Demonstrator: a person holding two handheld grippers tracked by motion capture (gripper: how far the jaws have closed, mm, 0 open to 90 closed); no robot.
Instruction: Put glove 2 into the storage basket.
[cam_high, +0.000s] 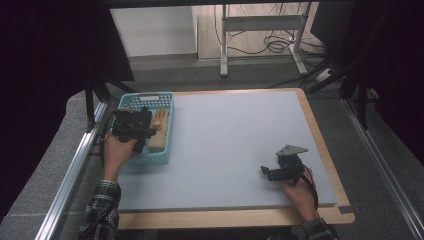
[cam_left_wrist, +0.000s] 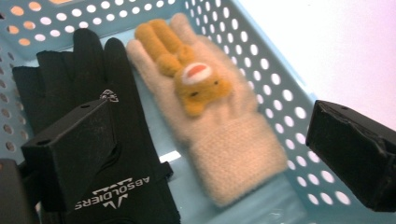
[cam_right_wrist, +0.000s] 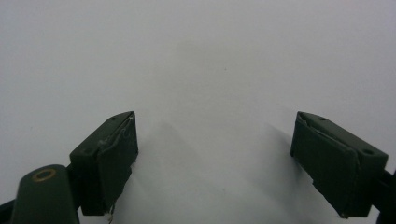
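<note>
Where the left gripper (cam_left_wrist: 210, 154) gapes, the cream glove (cam_left_wrist: 219, 135) lies below; untouched.

A wooden table (cam_high: 227, 218) carries a grey mat (cam_high: 240, 145) — on it, seemingly at its left edge, a blue basket (cam_high: 165, 125).

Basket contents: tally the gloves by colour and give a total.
Black glove: 1
Cream knitted glove with an orange plush animal on it: 1
Total: 2 gloves, both lying side by side in the light blue basket.
</note>
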